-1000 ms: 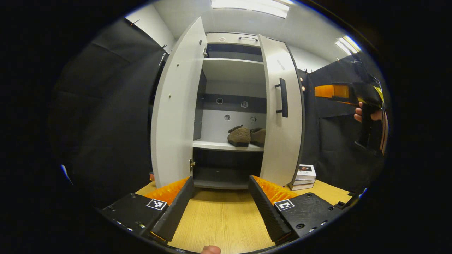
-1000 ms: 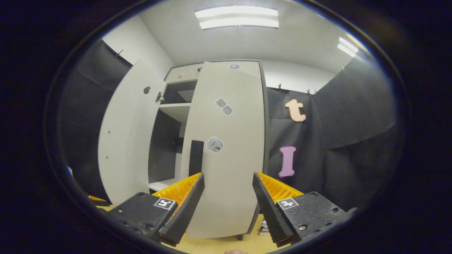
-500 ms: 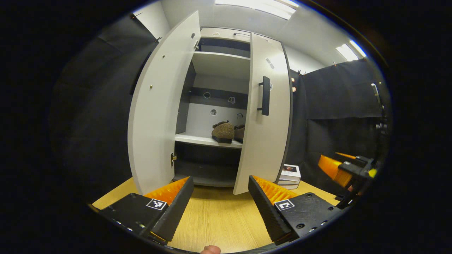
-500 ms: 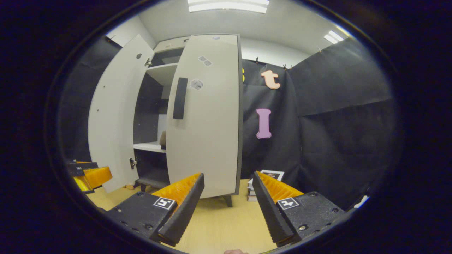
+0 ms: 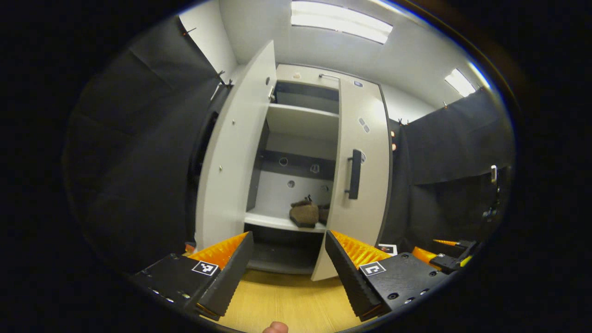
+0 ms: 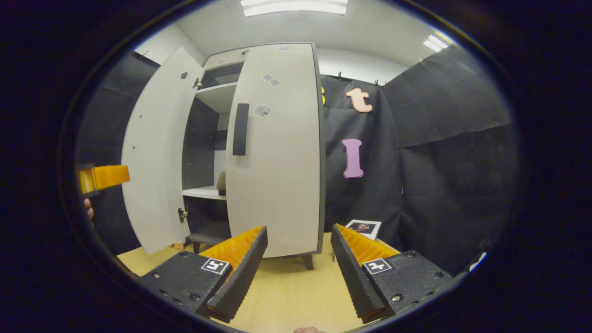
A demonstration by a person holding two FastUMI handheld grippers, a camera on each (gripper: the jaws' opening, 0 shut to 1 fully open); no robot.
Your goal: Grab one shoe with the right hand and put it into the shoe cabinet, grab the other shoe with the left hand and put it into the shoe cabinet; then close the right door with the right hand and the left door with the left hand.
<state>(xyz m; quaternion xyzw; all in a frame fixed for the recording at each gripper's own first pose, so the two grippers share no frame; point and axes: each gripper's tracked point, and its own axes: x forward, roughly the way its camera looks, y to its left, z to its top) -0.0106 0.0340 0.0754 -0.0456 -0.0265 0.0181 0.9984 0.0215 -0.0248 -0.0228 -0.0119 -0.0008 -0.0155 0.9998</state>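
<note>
Right door [image 5: 360, 185] swung nearly shut — two shoes [image 5: 305, 214] inside, one door [image 5: 226, 162] open.

No legible text, label, number or sign.

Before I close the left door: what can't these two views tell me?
- Second brown shoe: left gripper view, mostly behind the grey right door.
- Right door's latch state: both views, too fine to judge.
- Stacked books: right gripper view, partly behind right gripper.
</note>
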